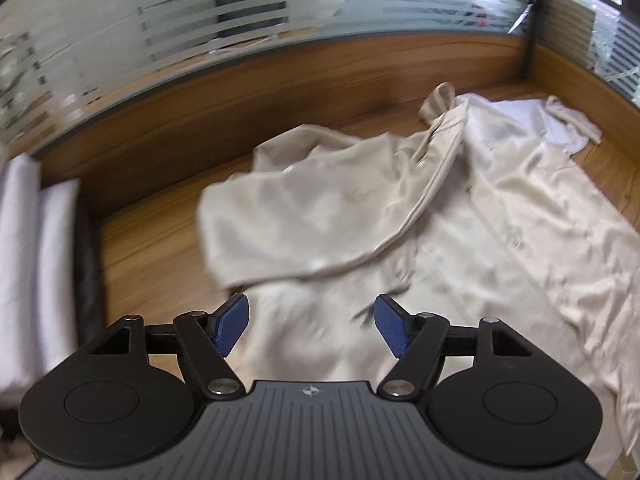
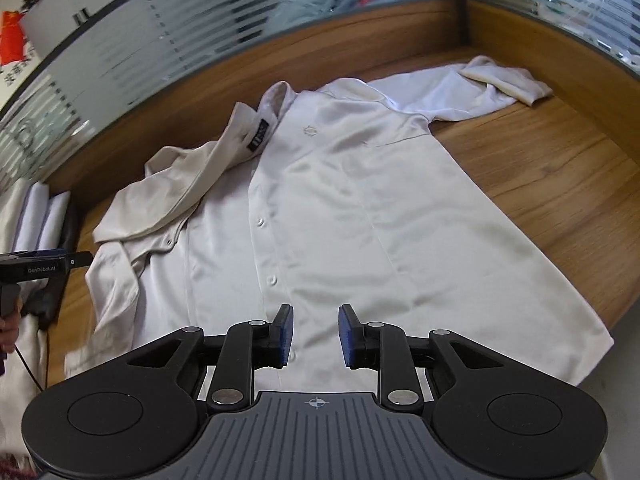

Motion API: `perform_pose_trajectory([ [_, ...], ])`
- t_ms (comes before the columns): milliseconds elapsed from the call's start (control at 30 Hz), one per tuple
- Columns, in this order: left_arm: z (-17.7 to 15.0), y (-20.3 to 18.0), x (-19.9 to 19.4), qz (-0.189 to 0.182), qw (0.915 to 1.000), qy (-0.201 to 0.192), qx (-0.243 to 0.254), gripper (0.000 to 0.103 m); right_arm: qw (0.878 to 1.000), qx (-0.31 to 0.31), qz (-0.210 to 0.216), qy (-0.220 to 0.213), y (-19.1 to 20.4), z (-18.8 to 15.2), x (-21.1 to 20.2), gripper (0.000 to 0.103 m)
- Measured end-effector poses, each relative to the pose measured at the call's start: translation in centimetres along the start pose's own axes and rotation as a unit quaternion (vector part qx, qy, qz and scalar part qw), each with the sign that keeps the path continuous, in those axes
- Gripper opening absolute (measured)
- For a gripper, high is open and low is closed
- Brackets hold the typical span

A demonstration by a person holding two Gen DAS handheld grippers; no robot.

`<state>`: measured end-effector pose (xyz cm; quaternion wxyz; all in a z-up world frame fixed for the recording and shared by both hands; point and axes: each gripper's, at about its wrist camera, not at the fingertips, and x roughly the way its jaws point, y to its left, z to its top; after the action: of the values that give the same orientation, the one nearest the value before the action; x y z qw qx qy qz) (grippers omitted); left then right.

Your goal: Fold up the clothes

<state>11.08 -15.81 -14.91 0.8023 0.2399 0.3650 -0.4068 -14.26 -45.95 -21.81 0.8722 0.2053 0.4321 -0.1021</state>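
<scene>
A cream shirt is lying buttoned, front up, across the wooden bench, its left sleeve flopping over the chest. It is looking thin, limp and slippery; hem corners are offering the surest hold. Left tongs and right tongs are hanging open and empty.

A: Where's the shirt?

B: Flat on the table, front up, collar toward the partition, hem nearest the right gripper.

A: Sleeves?

B: Right-wrist view: one sleeve lies out to the far right, cuff end bunched near the corner. The other sleeve lies folded over the shirt's left side.

A: Anything beside it?

B: Folded stack at the table's left edge, apart from the shirt. Left gripper sits over the shirt's near-left part; nothing btwn its fingers.
</scene>
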Motion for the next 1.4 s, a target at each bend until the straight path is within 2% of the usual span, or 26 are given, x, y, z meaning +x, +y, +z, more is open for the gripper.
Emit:
perform_pose_trajectory([
  [200,4.1,-3.4,3.1,-0.031,0.9988,-0.026,0.027,0.075,1.0,-0.013,-0.005,0.024,0.9,1.8,1.9,0.027],
  [467,8.5,-9.3,8.6,-0.07,0.9962,-0.034,0.041,0.073,0.998,-0.03,0.0,0.047,0.2,3.9,4.5,0.027],
  [600,10.1,-11.6,11.4,-0.051,0.9961,-0.035,0.063,0.064,0.998,-0.025,-0.002,0.049,-0.7,4.7,5.2,0.027],
  [633,10.4,-11.9,11.9,-0.044,0.9963,-0.036,0.064,0.057,0.999,-0.022,-0.003,0.049,-1.0,4.8,5.3,0.027],
  [700,11.1,-11.9,12.8,-0.035,0.997,-0.037,0.058,0.031,0.999,-0.016,-0.006,0.049,-1.5,5.0,5.5,0.027],
  [733,11.4,-11.6,13.0,-0.033,0.9974,-0.037,0.052,0.001,0.999,-0.013,-0.007,0.05,-1.7,5.0,5.6,0.027],
  [833,12.0,-10.0,12.4,-0.019,0.9983,-0.052,0.02,0.001,0.998,-0.01,-0.006,0.055,-2.2,5.1,6.0,0.027],
  [1033,11.2,-2.5,6.4,0.054,0.9927,-0.088,-0.063,0.001,0.998,-0.025,0.006,0.063,-2.0,5.5,7.0,0.027],
  [1100,10.3,0.6,3.4,0.087,0.988,-0.093,-0.087,0.001,0.997,-0.033,0.012,0.066,-1.7,5.6,7.3,0.027],
  [1200,8.2,4.8,-1.0,0.141,0.9794,-0.078,-0.122,0.001,0.996,-0.044,0.026,0.068,-1.0,5.9,7.8,0.027],
  [1400,3.0,10.9,-7.7,0.245,0.9549,-0.037,-0.164,0.001,0.993,-0.071,0.054,0.076,1.0,5.9,8.7,0.027],
])
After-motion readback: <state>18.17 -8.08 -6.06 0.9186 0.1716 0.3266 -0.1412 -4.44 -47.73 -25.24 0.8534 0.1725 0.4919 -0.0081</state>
